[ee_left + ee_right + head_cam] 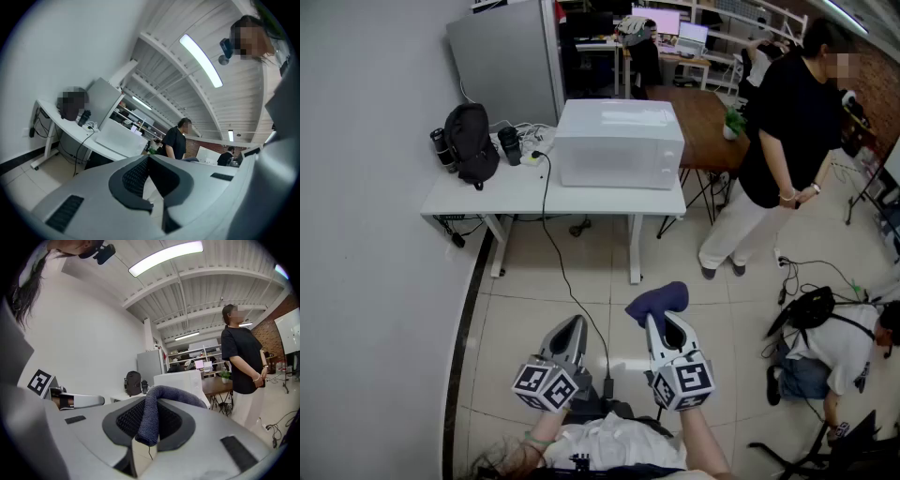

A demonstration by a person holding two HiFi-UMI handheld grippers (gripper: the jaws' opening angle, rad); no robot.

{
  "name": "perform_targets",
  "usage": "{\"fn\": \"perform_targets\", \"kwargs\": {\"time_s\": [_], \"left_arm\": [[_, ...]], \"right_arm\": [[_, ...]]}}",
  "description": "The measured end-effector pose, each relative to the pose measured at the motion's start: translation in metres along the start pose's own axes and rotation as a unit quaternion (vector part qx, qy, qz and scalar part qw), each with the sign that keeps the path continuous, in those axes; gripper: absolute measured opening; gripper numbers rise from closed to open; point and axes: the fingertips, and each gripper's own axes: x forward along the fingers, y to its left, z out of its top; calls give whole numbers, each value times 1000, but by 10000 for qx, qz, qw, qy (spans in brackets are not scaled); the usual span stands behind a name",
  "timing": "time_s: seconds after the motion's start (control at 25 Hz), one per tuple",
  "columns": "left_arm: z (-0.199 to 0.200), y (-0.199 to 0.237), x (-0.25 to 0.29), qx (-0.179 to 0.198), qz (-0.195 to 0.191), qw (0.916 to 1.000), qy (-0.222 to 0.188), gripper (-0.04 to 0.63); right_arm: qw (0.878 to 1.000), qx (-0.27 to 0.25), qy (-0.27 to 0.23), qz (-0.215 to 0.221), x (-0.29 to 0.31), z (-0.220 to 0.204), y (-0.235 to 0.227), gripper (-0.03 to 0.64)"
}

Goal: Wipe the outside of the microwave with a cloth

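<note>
Tiled floor below — right gripper jaws clamped on the cloth, left gripper jaws together.

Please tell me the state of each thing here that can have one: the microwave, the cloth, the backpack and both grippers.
Microwave: door shut, standing on the white table.
Cloth: clamped in the right gripper, free end draped over its tips, well short of the microwave.
Right gripper: shut on the cloth.
Left gripper: shut, nothing between its jaws.
Backpack: upright on the table, near the wall.
</note>
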Motion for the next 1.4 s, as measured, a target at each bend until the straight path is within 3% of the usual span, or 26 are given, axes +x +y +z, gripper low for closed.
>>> {"fn": "perform_targets", "kwargs": {"time_s": [0.2,0.36,0.56,0.84,1.0,1.12,1.2,1.4], "left_arm": [[21,32,38,73,51,9999,-104,-9],[38,79,86,60,85,9998,-153,-9],[80,143,166,68,-87,9998,-176,-9],[141,198,254,77,-369,9989,-281,-9],[144,224,279,-113,-250,9995,-176,-9],[150,231,292,-145,-206,9993,-293,-9],[152,232,299,-170,-185,9991,-338,-9],[157,238,322,-202,-45,9988,-443,-9]], "right_arm": [[9989,-363,-252,172,82,33,-20,74],[9934,-940,-455,483,181,64,-18,74],[9867,-1393,-616,560,317,93,-20,72],[9760,-1965,-256,901,478,102,9,73],[9574,-2653,111,1137,552,77,29,72],[9415,-3107,412,1236,586,55,23,72],[9373,-3241,533,1161,592,45,9,72],[9520,-2922,343,841,571,50,-41,73]]}}
